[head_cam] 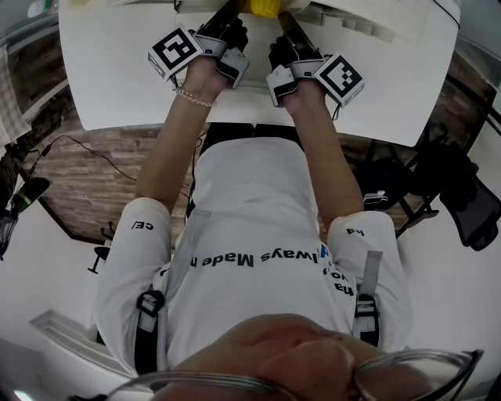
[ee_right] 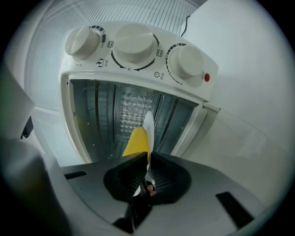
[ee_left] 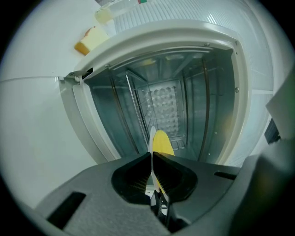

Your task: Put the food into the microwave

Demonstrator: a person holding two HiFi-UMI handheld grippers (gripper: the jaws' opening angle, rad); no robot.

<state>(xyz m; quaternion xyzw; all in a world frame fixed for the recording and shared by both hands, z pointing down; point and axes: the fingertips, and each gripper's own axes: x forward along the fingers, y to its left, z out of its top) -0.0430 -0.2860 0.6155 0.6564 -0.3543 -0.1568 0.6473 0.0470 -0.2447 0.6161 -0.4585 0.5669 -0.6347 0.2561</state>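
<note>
Hard to read from the head view: shows only a cut-off sliver of the yellow food [head_cam: 264, 6] at the top edge, and loses the tips of the left gripper [head_cam: 225, 27] and right gripper [head_cam: 288, 31] in dark.

Clearer from the gripper views. On the left, pinches the thin white plate [ee_left: 151, 138] edge-on, jaws pressed together on its rim. On the right, grips another part of that rim just as tightly. Carries the food on the plate, between both grippers.

Faces the open mouth of the microwave [ee_left: 161, 40], with room either side of the plate. Cannot tell whether already past the threshold.

Above the opening, three knobs [ee_right: 134, 44] and a red lamp [ee_right: 206, 78]. Beyond the frame's corner, a yellow-and-white block [ee_left: 92, 39], well apart.
</note>
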